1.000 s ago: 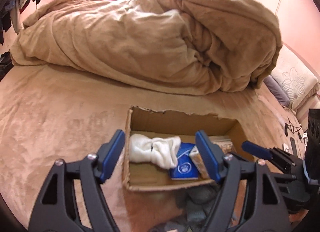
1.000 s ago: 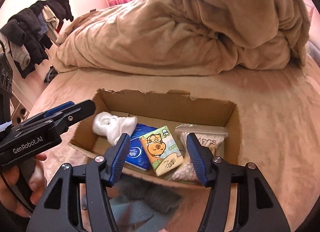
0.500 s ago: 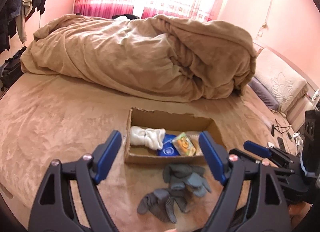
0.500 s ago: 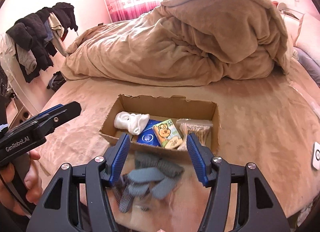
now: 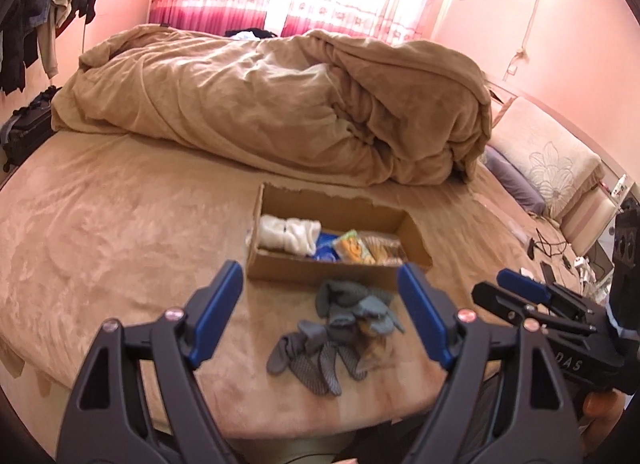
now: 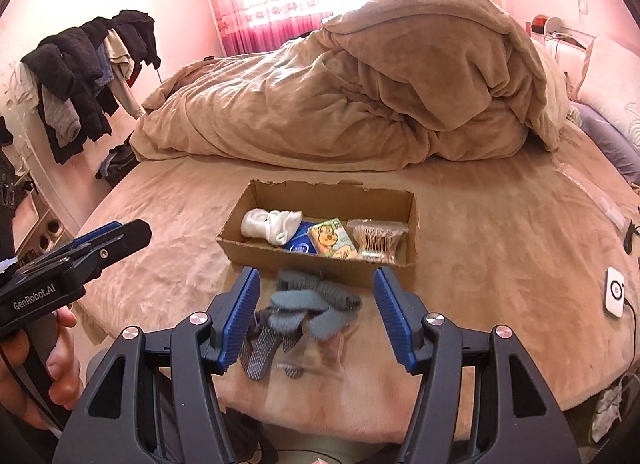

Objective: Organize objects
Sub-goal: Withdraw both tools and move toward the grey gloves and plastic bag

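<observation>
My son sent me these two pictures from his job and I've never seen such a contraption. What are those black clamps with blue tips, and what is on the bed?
They are hand-held grippers, one in each of a person's hands, each carrying a camera that looks along its fingers. One picture comes from the left gripper, one from the right gripper. Both are open and hold nothing. On the bed stands a cardboard box with a white sock, tissue packs and cotton swabs. The grey gloves lie in front of it, outside.
</observation>
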A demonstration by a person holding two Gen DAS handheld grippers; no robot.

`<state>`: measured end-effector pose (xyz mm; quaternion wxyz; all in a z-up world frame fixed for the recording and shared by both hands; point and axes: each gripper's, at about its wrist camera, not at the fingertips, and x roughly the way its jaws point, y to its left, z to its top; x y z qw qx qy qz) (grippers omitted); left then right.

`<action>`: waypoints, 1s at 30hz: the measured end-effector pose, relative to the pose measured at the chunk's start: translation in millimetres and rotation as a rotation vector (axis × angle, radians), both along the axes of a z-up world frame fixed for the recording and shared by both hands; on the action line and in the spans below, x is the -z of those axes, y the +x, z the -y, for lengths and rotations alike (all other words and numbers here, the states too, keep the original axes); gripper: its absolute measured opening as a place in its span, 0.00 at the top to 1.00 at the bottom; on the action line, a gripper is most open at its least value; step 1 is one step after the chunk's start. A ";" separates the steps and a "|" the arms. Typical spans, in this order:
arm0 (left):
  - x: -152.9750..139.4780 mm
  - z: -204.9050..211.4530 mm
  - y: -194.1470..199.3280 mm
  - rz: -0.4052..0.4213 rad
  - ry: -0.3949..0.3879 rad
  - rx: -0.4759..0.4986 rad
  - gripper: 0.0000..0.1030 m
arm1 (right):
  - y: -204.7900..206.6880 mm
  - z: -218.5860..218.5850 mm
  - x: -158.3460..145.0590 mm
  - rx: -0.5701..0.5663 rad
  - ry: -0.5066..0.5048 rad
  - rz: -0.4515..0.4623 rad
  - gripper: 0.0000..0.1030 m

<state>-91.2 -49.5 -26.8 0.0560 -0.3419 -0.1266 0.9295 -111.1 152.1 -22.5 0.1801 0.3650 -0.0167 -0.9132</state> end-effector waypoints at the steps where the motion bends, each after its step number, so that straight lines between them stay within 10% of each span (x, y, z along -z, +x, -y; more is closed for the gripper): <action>1: 3.2 -1.7 3.4 0.005 0.001 0.005 0.21 | 3.7 -0.4 1.2 -0.002 0.001 -0.001 0.40; 30: 104.5 -19.1 2.8 0.174 -0.019 0.076 0.21 | 4.5 9.9 69.0 -0.039 0.066 0.131 0.40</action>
